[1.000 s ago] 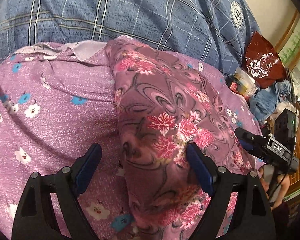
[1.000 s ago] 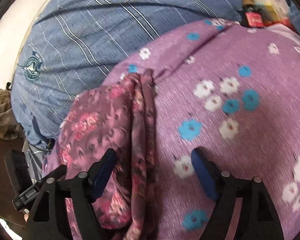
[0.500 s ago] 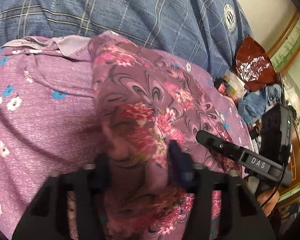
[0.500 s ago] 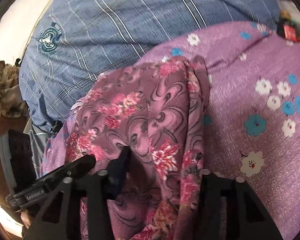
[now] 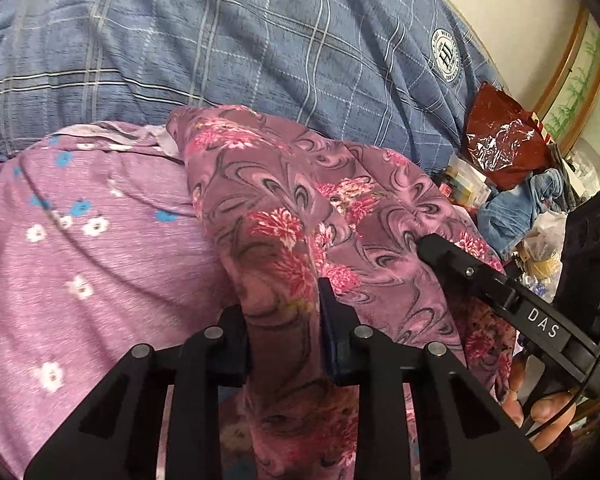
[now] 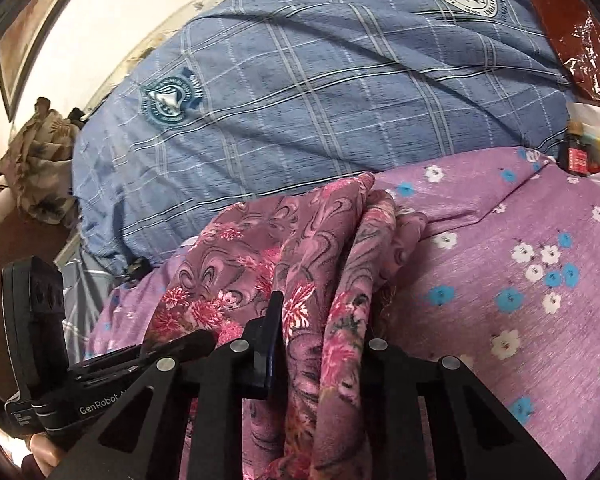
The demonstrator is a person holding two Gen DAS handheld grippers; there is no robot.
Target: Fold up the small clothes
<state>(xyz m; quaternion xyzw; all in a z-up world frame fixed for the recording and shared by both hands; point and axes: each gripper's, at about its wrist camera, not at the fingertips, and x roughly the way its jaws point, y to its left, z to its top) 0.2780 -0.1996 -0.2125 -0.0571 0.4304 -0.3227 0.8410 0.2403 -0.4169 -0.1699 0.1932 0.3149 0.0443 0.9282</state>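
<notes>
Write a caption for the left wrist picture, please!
Left gripper pinches the flowery cloth over a purple sheet.

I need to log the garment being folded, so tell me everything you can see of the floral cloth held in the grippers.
The floral cloth is thin, soft mauve fabric printed with dark swirls and pink-red flowers. It is bunched into loose folds and lies on the lilac flowered sheet. The left gripper and right gripper, whose jaws have just been closing, each pinch a gathered ridge of it. A blue checked quilt lies behind.

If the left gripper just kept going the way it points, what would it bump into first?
The left gripper is already shut on the floral garment, so more of that cloth comes first; beyond it, probably the blue checked blanket.
</notes>
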